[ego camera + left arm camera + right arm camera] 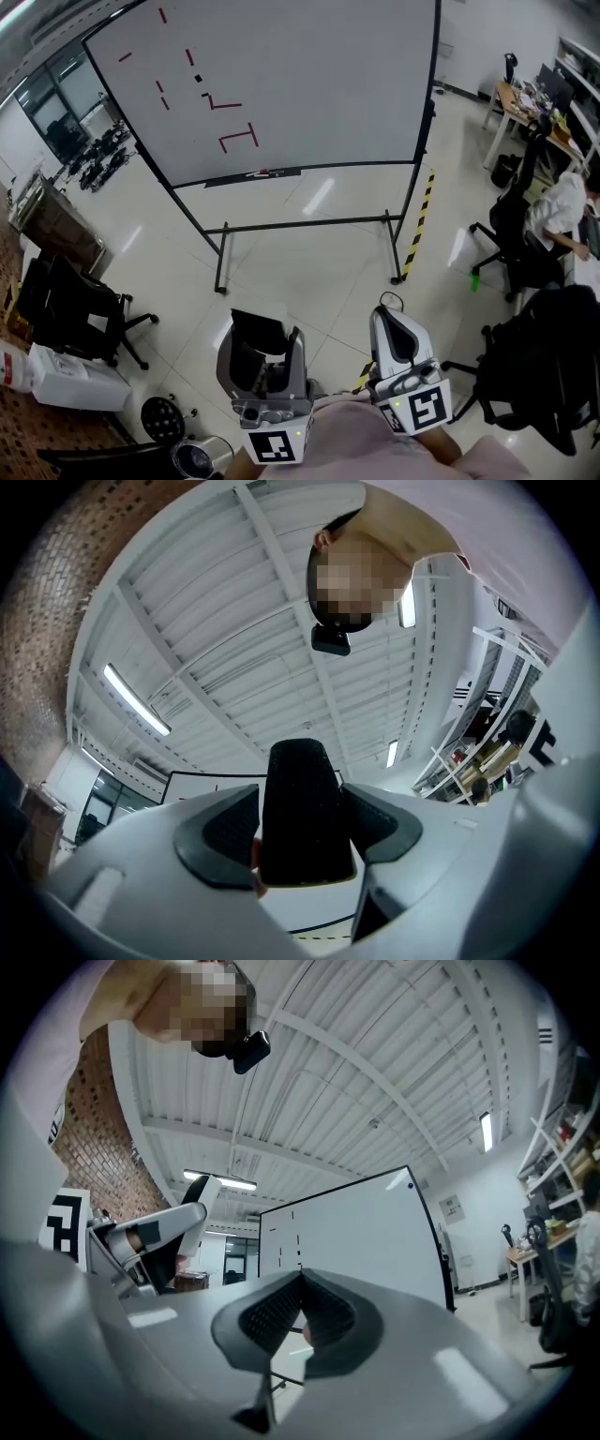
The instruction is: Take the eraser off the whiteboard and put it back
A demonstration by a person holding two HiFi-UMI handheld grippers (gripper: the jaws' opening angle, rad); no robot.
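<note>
left gripper (262, 339): fingers clamped on the black eraser (301, 829).
right gripper (302, 1279): fingers shut, empty.
whiteboard (309, 84): well ahead, lower edge over open floor (319, 258).

This is an open-plan office or lab workspace. A wheeled whiteboard (281, 84) stands on a pale tiled floor (309, 272). Right of the whiteboard are a cluttered desk (525, 98) and a person (562, 211) seated by a black office chair (506, 239). Left of it stands another black chair (66, 305) near a brick wall (56, 621). Overhead hang strip lights (136, 700).
</note>
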